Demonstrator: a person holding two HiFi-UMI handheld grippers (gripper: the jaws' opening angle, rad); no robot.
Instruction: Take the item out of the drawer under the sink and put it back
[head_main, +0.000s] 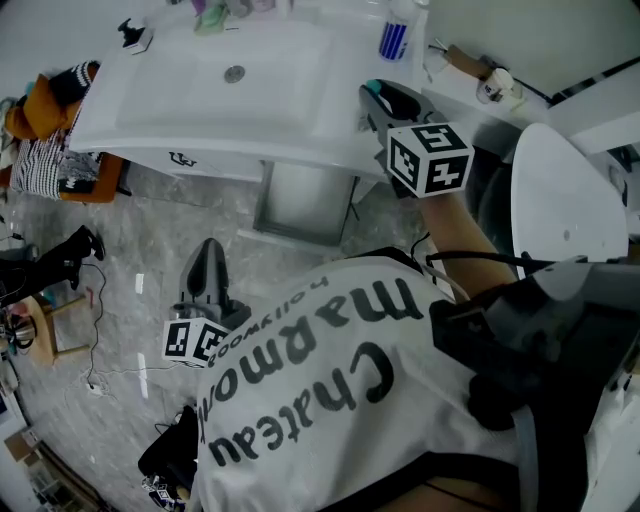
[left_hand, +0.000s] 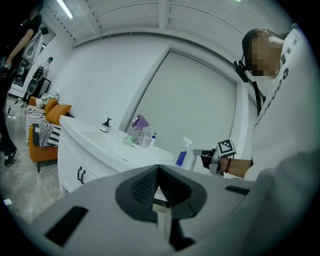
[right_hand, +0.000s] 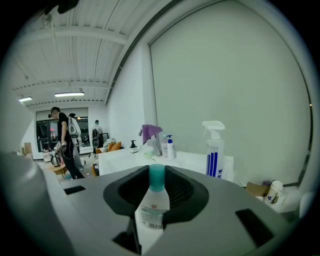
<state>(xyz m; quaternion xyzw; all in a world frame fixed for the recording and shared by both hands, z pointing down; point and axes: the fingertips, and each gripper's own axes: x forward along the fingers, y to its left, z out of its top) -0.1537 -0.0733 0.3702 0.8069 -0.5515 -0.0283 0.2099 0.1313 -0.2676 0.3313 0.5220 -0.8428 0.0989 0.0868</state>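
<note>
My right gripper (head_main: 380, 98) is held over the right end of the white sink counter (head_main: 150, 110). It is shut on a small white bottle with a teal cap (right_hand: 153, 202), which stands upright between the jaws (right_hand: 156, 172). In the head view only the teal tip (head_main: 372, 88) shows. Under the basin, a grey-framed drawer (head_main: 300, 200) stands open. My left gripper (head_main: 208, 255) hangs lower, over the floor in front of the vanity, with its jaws together (left_hand: 159, 172) and nothing in them. The right gripper (left_hand: 204, 153) also shows in the left gripper view.
A blue-striped spray bottle (head_main: 395, 35) (right_hand: 214, 150) stands on the counter's back right, with small bottles and a purple cloth (right_hand: 150, 132) by the tap. A white toilet lid (head_main: 565, 205) is at the right. An orange sofa (head_main: 40, 110) and a stool (head_main: 45, 330) are at the left. A person (right_hand: 62, 140) stands far off.
</note>
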